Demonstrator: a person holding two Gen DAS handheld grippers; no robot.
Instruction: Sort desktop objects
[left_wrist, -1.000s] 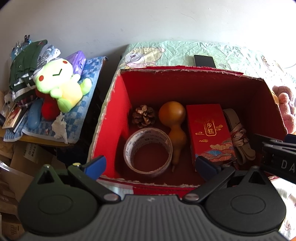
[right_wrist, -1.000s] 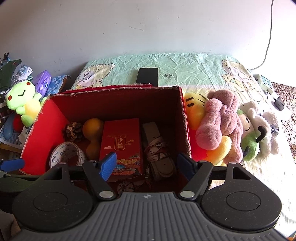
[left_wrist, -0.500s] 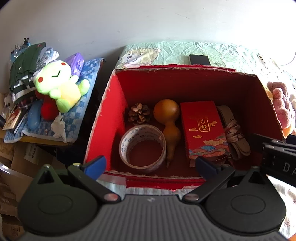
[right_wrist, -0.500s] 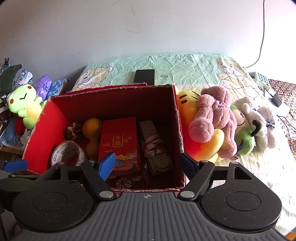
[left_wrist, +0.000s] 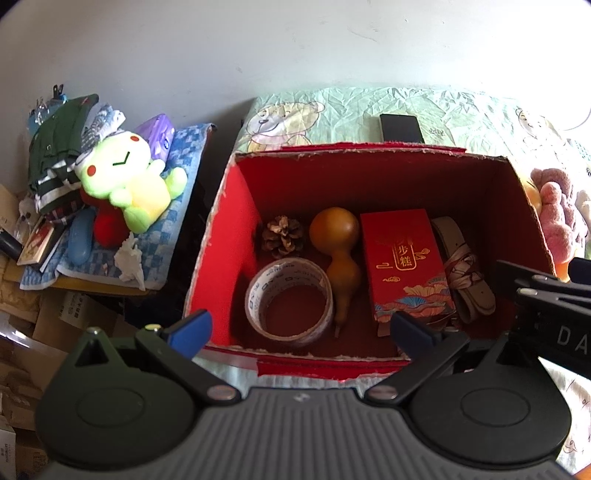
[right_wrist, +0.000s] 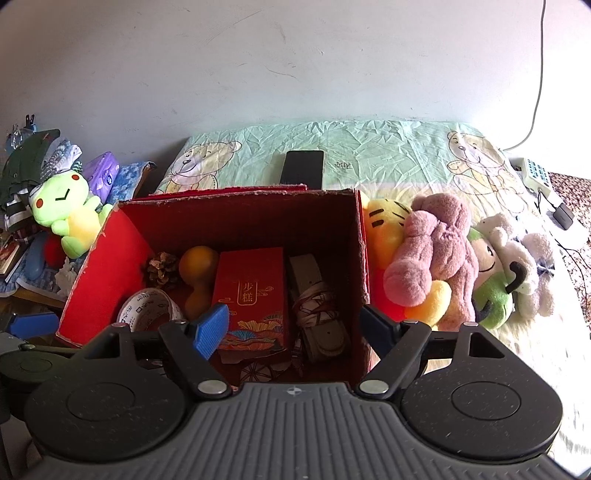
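red cardboard box (left_wrist: 236, 236) stands open on the bed sheet (right_wrist: 388, 155), near the sheet's left edge, and it holds the sorted things. inside it, along the left wall, a pine cone (left_wrist: 283, 236) lies at the back and a roll of tape (left_wrist: 289, 298) lies at the front, close to the near wall. just beside them to the right a brown gourd (left_wrist: 338, 254) lies with its thin stem toward the near wall. next comes a red gift box (left_wrist: 402, 262) with gold characters, and between it and the right wall a pale belt (left_wrist: 461, 273) lies rolled and tied. the left gripper (left_wrist: 299, 328) hovers over the near edge of the box with its blue fingers wide apart and nothing between them. the right gripper (right_wrist: 295, 328) hovers over the near right part of the box, its fingers also spread apart and empty. outside the right wall of the box a pink plush toy (right_wrist: 432, 254) leans on a yellow plush toy (right_wrist: 384, 229), and a white and green plush toy (right_wrist: 506, 266) lies further right on the sheet. a black phone (right_wrist: 303, 168) lies on the sheet behind the box. a green frog plush (left_wrist: 125, 184) sits on a blue checked cloth (left_wrist: 184, 147) on a separate pile left of the bed.
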